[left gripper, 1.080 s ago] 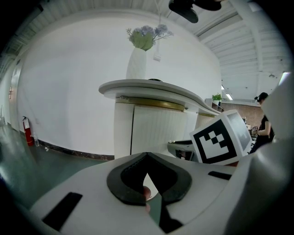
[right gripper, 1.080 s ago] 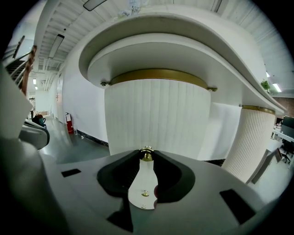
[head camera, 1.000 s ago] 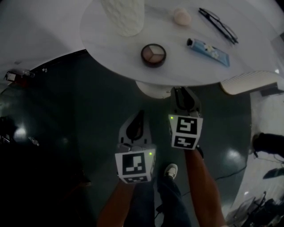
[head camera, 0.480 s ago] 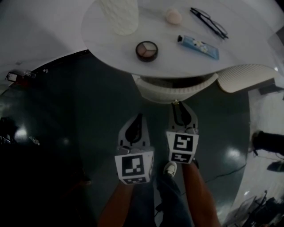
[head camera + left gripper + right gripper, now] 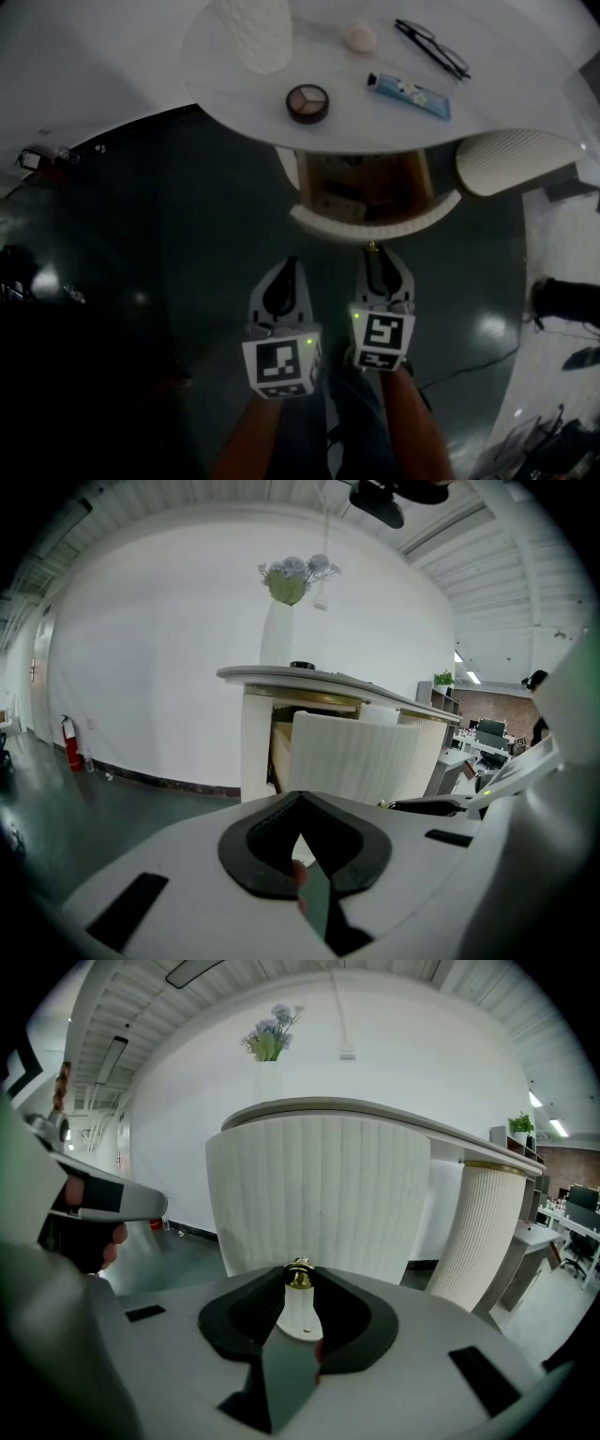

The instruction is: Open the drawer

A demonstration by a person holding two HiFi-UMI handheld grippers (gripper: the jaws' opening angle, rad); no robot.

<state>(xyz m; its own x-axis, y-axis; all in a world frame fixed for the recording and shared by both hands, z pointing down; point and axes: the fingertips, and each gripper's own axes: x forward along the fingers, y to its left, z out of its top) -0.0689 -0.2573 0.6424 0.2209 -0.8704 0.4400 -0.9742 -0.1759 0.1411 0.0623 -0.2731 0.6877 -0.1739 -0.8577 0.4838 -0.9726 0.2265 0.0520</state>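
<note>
Your right gripper (image 5: 376, 251) is clamped on the small brass knob (image 5: 298, 1277) at the centre of the ribbed white front of the drawer (image 5: 375, 225). The drawer stands pulled out toward you from under the near edge of the round white table (image 5: 525, 103), its wooden inside exposed. Your left gripper (image 5: 290, 264), just left of the right one and apart from the drawer, has its jaws together on nothing.

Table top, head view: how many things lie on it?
5: white vase at left, compact near the front edge, pink round thing behind it, glasses and tube at right. More may lie outside view.
</note>
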